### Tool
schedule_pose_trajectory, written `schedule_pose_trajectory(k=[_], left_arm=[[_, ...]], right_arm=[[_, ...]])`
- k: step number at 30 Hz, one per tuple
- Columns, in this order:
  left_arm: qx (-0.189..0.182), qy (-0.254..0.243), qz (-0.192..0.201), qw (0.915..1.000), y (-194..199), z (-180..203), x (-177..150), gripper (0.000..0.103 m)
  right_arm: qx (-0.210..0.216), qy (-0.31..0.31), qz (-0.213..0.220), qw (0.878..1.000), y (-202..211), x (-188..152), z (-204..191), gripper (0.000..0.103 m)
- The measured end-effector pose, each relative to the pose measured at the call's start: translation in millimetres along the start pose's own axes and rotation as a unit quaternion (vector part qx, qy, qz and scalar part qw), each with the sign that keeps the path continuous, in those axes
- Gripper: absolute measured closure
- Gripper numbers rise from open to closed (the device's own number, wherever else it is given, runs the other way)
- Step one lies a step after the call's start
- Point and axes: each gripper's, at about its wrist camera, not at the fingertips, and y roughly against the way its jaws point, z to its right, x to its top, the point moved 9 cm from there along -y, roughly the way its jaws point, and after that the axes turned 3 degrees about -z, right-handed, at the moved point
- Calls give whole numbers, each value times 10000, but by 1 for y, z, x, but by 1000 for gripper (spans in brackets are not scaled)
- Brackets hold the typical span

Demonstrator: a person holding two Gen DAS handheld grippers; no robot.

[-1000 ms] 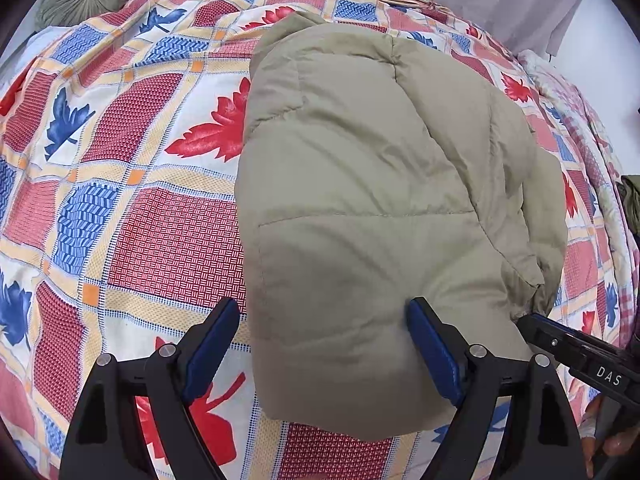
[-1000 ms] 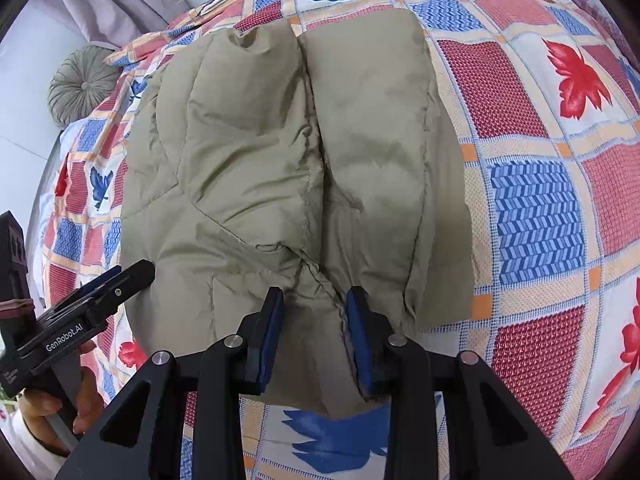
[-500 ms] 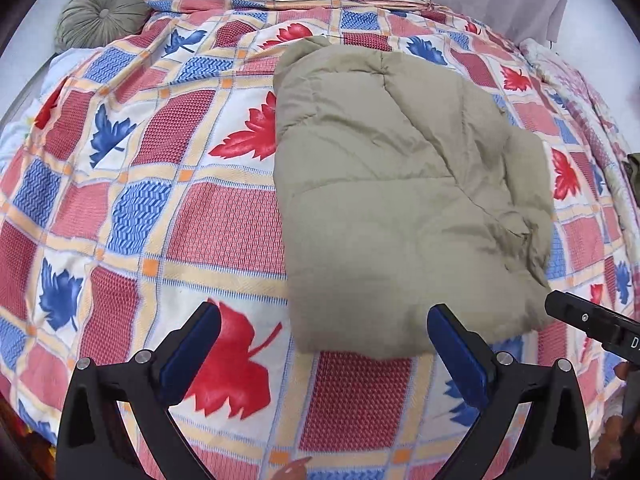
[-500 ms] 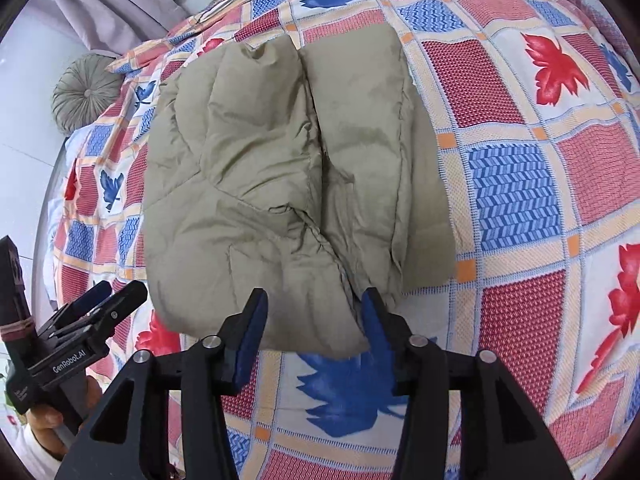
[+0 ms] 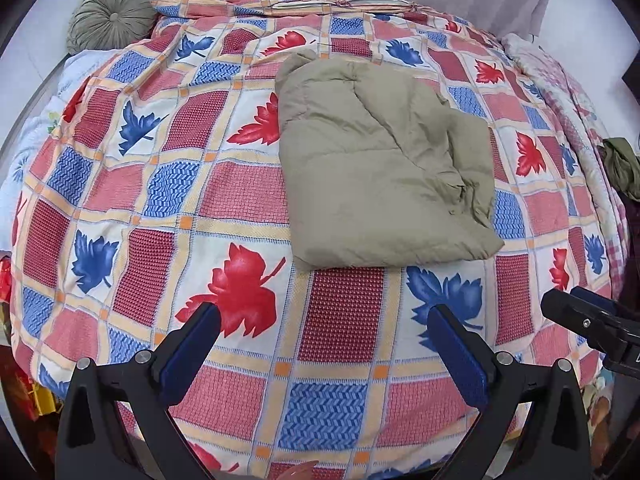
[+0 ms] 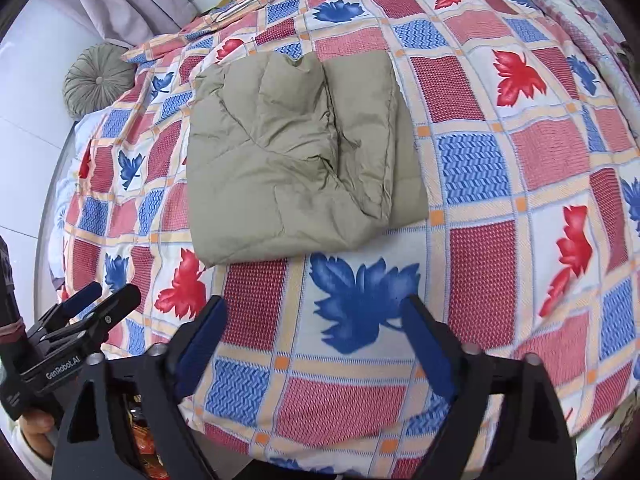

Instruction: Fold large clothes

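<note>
1. I am holding both grippers over the quilt (image 5: 344, 320) on the bed, with the folded jacket (image 5: 380, 176) lying apart from them, farther up the quilt toward the round cushion (image 5: 110, 14).

2. My left gripper (image 5: 324, 344) is standing spread wide with nothing between its pads; only the checked quilt is showing through the gap, and the jacket's near edge is lying well beyond the fingertips.

3. My right gripper (image 6: 316, 336) is opening at this moment, and nothing is between its pads either; a blue leaf print on the quilt is showing there, with the jacket's near hem just past it.

4. The jacket is sitting as a squarish padded bundle, one layer lapped over another. Seen from my right wrist, a puckered ridge is running down its middle and a lower layer is sticking out along the side away from the cushion.

5. I am judging the fold in hand to be laid down and let go; the step I am in is the release.

6. Next I am weighing two things: whether the bundle is compact enough to count as finished, or whether one more fold is wanted. If another, I am needing to bring both grippers back to one edge, pinch all layers together, and carry them across evenly so the puffy filling is not springing the fold open.

7. The loose flap beside the ridge is looking likeliest to slip.
</note>
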Motion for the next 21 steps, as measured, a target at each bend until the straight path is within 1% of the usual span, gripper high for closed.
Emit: schedule_pose_trajectory(k=[1,4,8,12,17,21], left_arm=[[42,-16,30,10000,7,1,-3,0],[96,-66,121,9999,29,2,-7,0],[125,-19,274,9995,58,2,-10,0],[204,55,472,9987,84,-1,-8,0],[222,120,553,9982,104,-7,-6,0],[248,204,612,9976,115,-13,-3,0]], right_arm=[[-41,38,39,10000,6,-2,-2,0],[-222,220,205,9993,26,-6,-11,0],[-298,372,369,9982,54,-9,-24,0],[-436,348,569,9968,84,-7,-31,0],[-658,394,883,9931,116,-3,-38,0],[-726,419,1111,9903,133,0,-44,0]])
